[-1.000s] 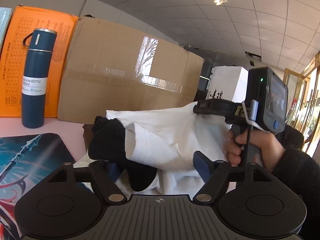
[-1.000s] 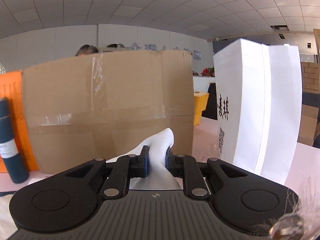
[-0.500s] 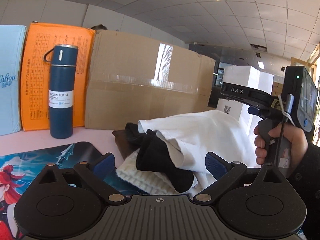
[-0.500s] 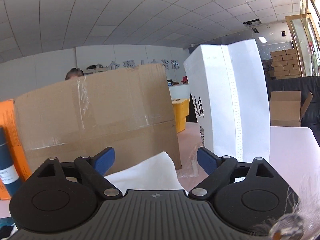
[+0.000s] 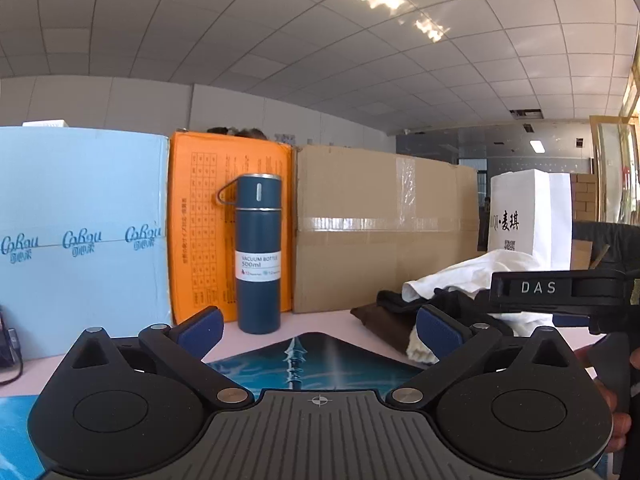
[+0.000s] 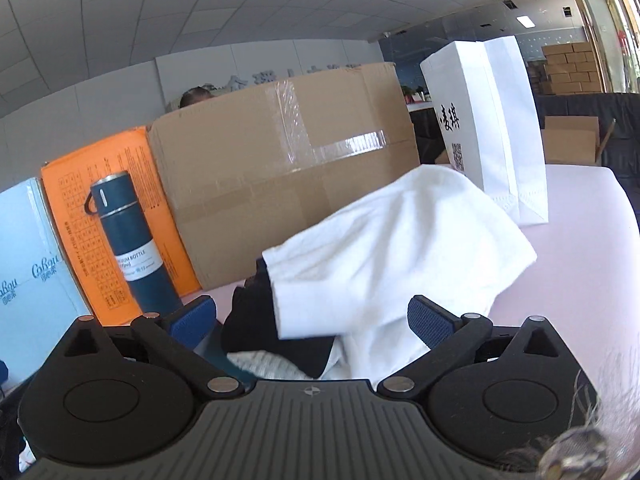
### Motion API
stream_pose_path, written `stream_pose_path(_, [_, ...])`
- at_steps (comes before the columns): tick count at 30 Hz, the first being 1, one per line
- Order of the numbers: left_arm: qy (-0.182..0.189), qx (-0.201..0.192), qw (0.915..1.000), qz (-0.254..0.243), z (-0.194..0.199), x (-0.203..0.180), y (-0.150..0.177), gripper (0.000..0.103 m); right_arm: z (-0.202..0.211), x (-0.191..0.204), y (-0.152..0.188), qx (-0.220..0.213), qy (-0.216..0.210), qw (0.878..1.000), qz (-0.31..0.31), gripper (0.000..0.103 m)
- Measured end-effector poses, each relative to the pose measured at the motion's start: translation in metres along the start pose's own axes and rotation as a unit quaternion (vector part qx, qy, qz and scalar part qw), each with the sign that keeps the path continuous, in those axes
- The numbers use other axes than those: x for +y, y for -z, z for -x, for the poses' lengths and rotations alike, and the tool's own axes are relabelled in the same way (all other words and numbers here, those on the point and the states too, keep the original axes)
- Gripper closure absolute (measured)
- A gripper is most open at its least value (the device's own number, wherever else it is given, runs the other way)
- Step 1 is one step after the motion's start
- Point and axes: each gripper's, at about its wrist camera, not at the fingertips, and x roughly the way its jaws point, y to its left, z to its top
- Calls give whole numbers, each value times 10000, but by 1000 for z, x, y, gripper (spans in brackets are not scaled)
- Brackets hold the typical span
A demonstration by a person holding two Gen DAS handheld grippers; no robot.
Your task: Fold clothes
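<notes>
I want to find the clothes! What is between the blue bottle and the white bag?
In the right wrist view, the clothes pile lies between the blue bottle and white bag, before the cardboard box.

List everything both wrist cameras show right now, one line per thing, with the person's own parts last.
white garment: 1, white, top of the clothes pile
black garment: 1, black, under the white one
knit piece: 1, cream, bottom of pile
brown cloth: 1, brown, pile's left edge
vacuum bottle: 1, dark blue, upright by the orange box
orange box: 1, behind bottle
cardboard box: 1, brown, behind pile
light blue box: 1, far left
paper bag: 1, white, right
mat: 1, blue print, on pink table
left gripper: jaws open, empty
right gripper: jaws open, over the pile
hand: 1, holding right gripper
</notes>
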Motion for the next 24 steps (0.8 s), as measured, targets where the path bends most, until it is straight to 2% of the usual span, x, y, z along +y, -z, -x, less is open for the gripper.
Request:
stream_pose_path(6, [440, 17, 9990, 89, 8, 18, 5, 0, 17, 51, 44, 66, 853, 9960, 239, 0])
stream_pose_path(9, [219, -129, 9996, 135, 8, 25, 8, 0, 27, 57, 49, -304, 1386, 9898, 135, 0])
stream_pose_path(12, [5, -164, 9995, 257, 6, 33, 10, 0, 29, 73, 51, -634, 1754, 9811, 506, 0])
stream_pose_path(15, [-232, -173, 9985, 471, 5, 42, 10, 0, 27, 84, 51, -725, 1851, 9765, 828, 0])
stream_pose_path(18, [-519, -304, 9975, 358, 5, 42, 10, 0, 28, 84, 49, -911, 1738, 9774, 788, 0])
stream_pose_path(24, [-510, -214, 9983, 179, 4, 40, 10, 0, 31, 77, 48, -1110, 1602, 9791, 584, 0])
